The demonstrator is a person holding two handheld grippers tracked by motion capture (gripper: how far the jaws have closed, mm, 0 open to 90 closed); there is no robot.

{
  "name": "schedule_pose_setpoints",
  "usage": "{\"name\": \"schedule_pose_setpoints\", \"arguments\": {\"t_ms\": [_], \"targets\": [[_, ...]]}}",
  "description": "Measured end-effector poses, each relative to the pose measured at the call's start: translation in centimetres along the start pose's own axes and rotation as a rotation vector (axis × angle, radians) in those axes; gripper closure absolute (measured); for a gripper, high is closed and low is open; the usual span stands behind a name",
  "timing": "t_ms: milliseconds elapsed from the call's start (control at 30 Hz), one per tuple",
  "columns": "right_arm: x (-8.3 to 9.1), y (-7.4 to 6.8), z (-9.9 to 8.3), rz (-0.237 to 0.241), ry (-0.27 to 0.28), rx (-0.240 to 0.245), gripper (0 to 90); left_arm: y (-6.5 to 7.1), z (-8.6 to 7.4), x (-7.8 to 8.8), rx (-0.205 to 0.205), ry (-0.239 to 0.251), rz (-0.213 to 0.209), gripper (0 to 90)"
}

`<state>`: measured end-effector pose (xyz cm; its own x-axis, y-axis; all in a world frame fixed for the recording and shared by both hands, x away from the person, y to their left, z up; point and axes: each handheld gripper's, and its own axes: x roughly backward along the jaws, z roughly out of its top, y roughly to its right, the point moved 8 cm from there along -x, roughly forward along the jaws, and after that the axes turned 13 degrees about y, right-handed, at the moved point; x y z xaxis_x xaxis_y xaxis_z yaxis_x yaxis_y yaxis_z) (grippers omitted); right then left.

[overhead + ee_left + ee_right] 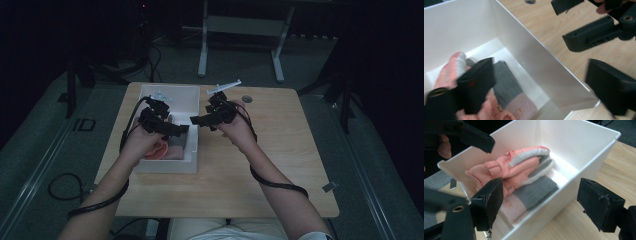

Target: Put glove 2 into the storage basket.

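Forearms: came in from the near edge of the desk [260,165].
Left hand-held gripper [167,127]: was above the white box [192,150], jaws wide apart, nothing between them.
Right hand-held gripper [200,120]: was above the box's right wall, jaws wide apart, nothing held.
Clothes: a pink jacket [506,168] lay on a grey and pink knit piece [534,190] at the bottom of the box.
Far desk edge: a small round hole [247,99].

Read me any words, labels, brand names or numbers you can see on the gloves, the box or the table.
None can be read.
Pink and grey glove: a small tab on its pink cuff, too blurred to read.
White box: plain walls, no print.
Wooden table: no markings.
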<state>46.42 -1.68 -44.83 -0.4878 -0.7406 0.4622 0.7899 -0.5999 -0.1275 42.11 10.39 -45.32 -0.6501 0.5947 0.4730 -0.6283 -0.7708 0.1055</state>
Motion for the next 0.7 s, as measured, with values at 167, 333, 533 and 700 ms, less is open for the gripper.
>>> {"name": "schedule_pose_setpoints", "arguments": {"t_ms": [167, 333, 533, 700], "targets": [[0.7, 0.8, -0.8, -0.018, 0.017, 0.009, 20.1, 0.9, -0.2, -0.6, -0.044, 0.005, 0.012, 1.4], [1.7, 1.5, -1.8, -0.024, 0.029, 0.015, 17.5, 2.0, -0.1, -1.0, -0.071, 0.029, -0.011, 1.4], [2.9, 2.5, -3.0, -0.049, 0.029, 0.029, 17.0, 3.9, -0.2, -1.6, -0.112, 0.057, -0.029, 1.4], [3.7, 3.1, -4.3, -0.052, 0.029, 0.034, 16.9, 5.1, -0.7, -2.3, -0.124, 0.04, -0.063, 1.4]]}}
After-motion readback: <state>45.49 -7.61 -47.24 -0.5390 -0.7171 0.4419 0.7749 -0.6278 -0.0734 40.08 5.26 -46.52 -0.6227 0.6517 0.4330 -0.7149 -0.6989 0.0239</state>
